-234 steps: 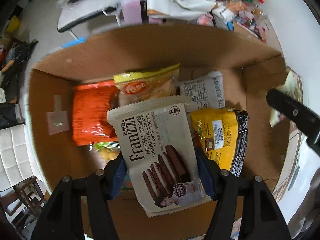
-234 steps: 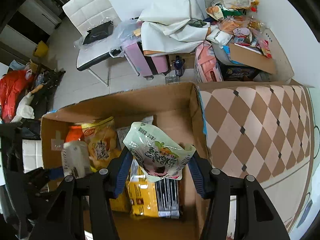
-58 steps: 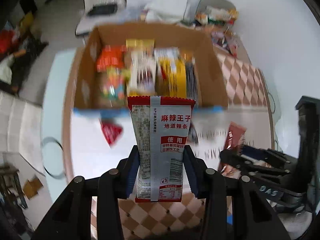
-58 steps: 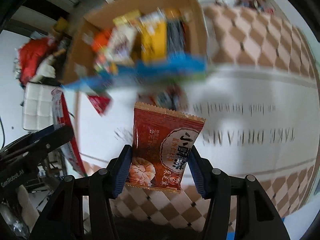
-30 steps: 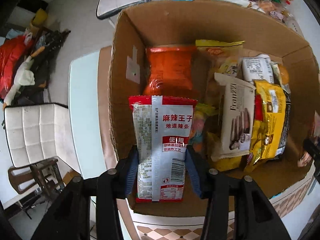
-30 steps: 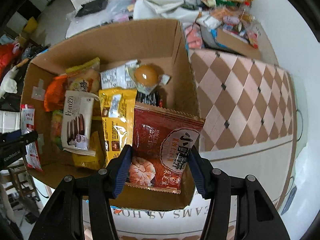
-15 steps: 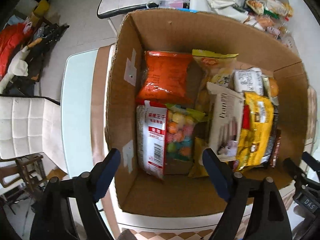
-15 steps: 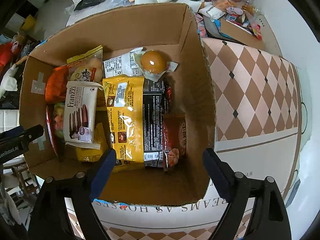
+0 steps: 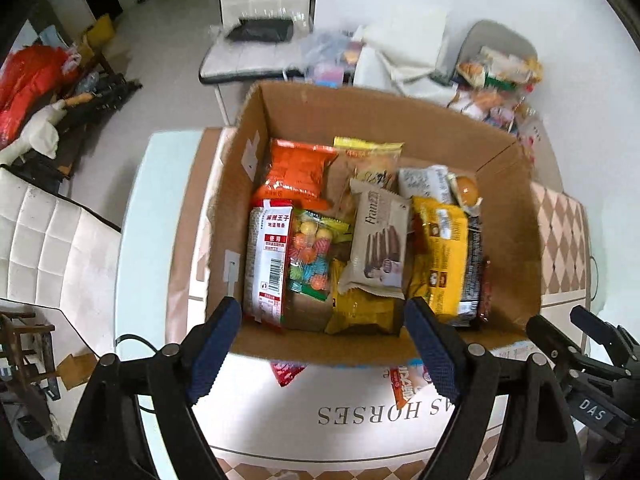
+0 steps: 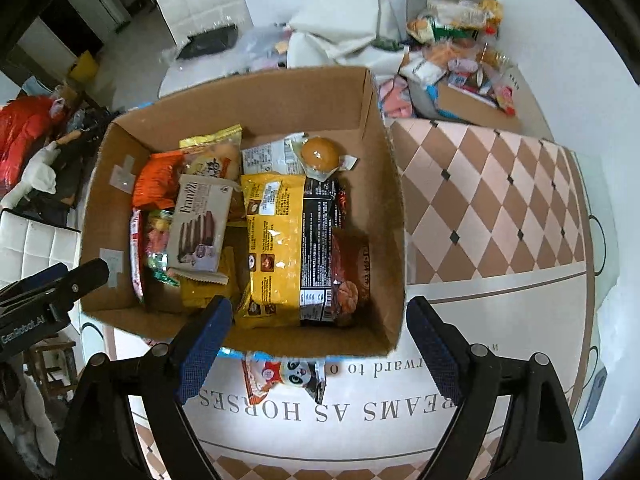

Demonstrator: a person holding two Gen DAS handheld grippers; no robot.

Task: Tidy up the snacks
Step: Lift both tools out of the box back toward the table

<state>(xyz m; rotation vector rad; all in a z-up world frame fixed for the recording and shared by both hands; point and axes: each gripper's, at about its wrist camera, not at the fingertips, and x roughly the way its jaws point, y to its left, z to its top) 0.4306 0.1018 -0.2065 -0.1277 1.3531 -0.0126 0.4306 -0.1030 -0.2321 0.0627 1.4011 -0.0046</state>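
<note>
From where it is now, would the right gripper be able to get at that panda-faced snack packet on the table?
Probably yes. The panda-faced snack packet lies on the table just outside the brown cardboard box, partly tucked under its near edge. The right gripper hangs open above it, with nothing between.

Snack packets lie packed inside the open cardboard box.

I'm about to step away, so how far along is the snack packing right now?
Mostly done: the cardboard box holds many packets, including the red-and-white strip packet and the dark red packet. In hand: nothing; left gripper and right gripper are open and empty. Left: a panda packet on the table beside the box.
</note>
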